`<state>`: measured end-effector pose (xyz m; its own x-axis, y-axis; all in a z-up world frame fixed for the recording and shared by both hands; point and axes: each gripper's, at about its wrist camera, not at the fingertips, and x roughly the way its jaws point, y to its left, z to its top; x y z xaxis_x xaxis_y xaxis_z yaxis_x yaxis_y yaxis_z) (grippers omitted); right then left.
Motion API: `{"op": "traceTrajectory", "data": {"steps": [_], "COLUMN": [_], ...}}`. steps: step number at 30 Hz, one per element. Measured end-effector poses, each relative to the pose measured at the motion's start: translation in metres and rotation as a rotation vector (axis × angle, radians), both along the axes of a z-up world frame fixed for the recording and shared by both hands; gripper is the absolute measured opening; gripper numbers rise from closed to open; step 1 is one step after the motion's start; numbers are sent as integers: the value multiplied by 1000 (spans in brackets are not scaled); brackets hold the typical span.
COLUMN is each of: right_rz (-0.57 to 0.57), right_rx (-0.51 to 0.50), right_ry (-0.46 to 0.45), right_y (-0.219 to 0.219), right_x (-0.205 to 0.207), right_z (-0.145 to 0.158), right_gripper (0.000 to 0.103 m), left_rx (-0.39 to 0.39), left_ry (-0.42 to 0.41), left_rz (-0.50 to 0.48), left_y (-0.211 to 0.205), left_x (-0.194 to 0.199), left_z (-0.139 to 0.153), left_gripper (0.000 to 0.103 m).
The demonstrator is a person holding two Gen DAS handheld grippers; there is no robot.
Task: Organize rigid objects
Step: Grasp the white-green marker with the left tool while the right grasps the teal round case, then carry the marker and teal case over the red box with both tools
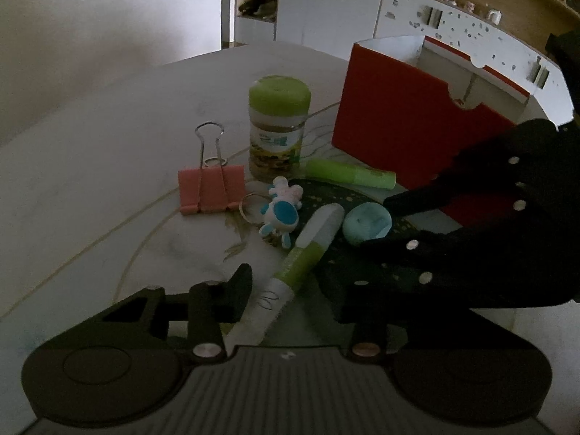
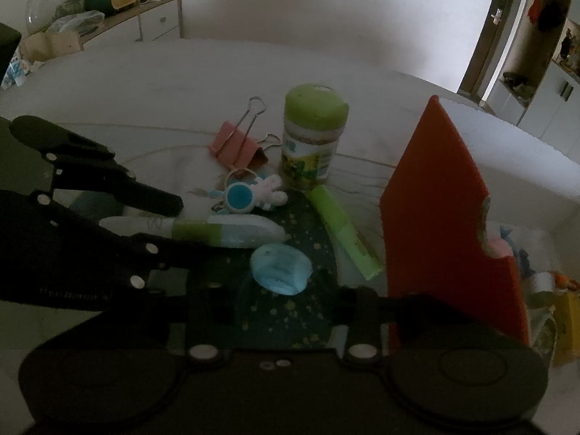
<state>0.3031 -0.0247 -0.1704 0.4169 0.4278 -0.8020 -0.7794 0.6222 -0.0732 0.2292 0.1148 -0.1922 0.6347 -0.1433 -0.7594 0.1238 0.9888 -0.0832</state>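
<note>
Straddling the green-and-white pen point(image 1: 306, 253) at lower centre with the left gripper point(image 1: 290, 282) wide open, empty — close squarely mid-barrel, avoid the blue disc point(image 1: 367, 222).

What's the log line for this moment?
left gripper: jaws open, straddling green-white pen | right gripper: jaws open at blue pad | jar, clip, keychain: on table, outside red box

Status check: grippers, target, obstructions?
Left gripper straddling white-and-green pen, contact unclear. Right gripper open around light-blue round eraser. Blue-white keychain figure crowds pen; red box beside.
</note>
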Motion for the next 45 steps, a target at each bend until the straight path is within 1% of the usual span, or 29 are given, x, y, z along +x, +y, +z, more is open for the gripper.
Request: {"op": "traceTrajectory", "data": {"steps": [1,3,5,8,9,17,24,32,39,45], "right_rz": [0,2,5,6,5,-9,-27,-16,-6,-35], "right_rx": [-2,-2,0,2,2,29,66,105,134,157], "right_ry": [3,7,4,4,2,-7,-12,-32,-47,-50], "right_y": [0,1,2,1,0,-7,-17,-29,-42,-58], "right_x": [1,2,2,1,1,-3,-10,-22,-28,-28], "right_z": [-1,-2,-3,-2,-2,3,13,38,63,82], "right_gripper": [35,36,35,35,35,34,34,34,34,34], "left_rx": [8,24,40,62,60,47,14,-14,-15,-24], "left_ry": [-1,-2,-3,-3,0,11,5,-13,-38,-52], "left_rz": [-7,-24,-40,-57,-58,-25,20,50,63,69], "left_y": [-2,-6,-12,-20,-21,-27,-27,-31,-39,-49], "left_x": [0,-1,-2,-2,-3,-8,-15,-27,-37,-43], "left_z": [0,0,0,1,1,4,16,40,64,88], "left_gripper": [39,33,31,20,17,17,17,17,17,17]}}
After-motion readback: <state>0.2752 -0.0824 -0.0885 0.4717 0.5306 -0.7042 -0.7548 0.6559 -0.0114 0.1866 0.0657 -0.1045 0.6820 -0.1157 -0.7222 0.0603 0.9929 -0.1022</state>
